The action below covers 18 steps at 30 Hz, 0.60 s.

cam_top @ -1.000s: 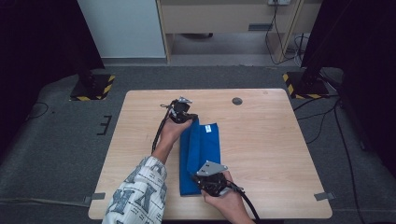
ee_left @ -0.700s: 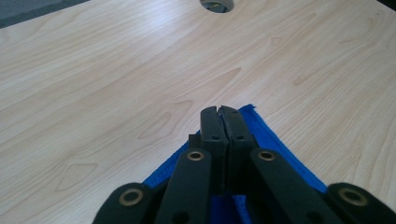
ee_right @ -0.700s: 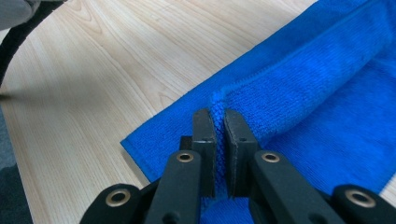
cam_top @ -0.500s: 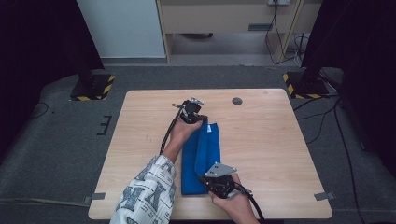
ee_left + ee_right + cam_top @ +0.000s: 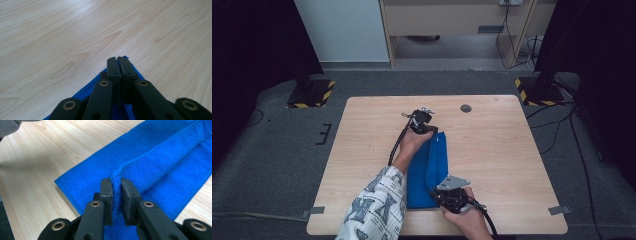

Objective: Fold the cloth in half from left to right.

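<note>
The blue towel (image 5: 428, 172) lies mid-tabletop (image 5: 507, 150), its long axis running from the near edge away toward the far side. The left gripper (image 5: 426, 131) pinches its far corner, jaws pressed tight. The right gripper (image 5: 443, 196) pinches a raised fold at the near end, jaws just easing apart.

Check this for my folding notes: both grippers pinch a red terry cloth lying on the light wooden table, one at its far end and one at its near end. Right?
Not quite: the terry cloth is blue, not red, as the high view shows. The rest stands: the left gripper pinches its far end and the right gripper its near end, on the light wooden table.
</note>
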Each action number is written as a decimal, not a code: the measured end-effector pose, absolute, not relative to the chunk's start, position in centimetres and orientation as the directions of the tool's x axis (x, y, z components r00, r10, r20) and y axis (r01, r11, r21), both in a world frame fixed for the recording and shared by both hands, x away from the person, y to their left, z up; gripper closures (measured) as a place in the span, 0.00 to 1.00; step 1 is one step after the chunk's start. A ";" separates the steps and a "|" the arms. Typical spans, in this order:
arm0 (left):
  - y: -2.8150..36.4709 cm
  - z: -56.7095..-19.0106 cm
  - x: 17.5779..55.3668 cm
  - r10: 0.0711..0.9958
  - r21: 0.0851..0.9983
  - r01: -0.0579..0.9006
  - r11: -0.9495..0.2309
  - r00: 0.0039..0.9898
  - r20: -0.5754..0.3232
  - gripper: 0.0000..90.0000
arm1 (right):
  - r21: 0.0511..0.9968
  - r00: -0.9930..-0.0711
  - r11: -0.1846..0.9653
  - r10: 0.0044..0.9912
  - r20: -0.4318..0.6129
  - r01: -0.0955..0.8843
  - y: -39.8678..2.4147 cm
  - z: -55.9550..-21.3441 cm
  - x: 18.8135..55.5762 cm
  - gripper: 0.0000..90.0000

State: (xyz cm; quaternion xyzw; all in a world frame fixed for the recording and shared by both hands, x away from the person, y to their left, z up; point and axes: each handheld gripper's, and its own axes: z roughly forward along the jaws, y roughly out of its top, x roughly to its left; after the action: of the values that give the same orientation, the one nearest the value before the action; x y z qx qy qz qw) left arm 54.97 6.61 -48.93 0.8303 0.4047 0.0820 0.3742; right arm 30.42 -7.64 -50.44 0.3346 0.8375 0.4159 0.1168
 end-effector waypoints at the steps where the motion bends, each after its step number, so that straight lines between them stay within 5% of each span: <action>1: 6.5 -49.0 55.0 0.733 0.688 0.611 -0.391 0.659 -0.169 0.98 | 0.776 -0.749 0.431 0.657 0.079 0.461 -7.8 -50.5 30.4 0.89; 12: 5.7 -49.3 55.0 0.731 0.682 0.617 -0.393 0.660 -0.176 0.98 | 0.763 -0.732 0.423 0.674 0.096 0.489 -8.7 -50.6 30.5 0.87; 18: 5.5 -49.3 55.0 0.722 0.685 0.618 -0.385 0.664 -0.193 0.93 | 0.740 -0.725 0.434 0.681 0.105 0.514 -9.0 -51.0 30.4 0.76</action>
State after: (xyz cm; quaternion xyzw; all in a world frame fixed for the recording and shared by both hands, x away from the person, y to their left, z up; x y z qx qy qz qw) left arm 54.95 5.51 -49.29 0.8295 0.4041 0.0684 0.3795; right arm 30.43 -9.05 -50.98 0.3555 0.8403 0.3956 0.1051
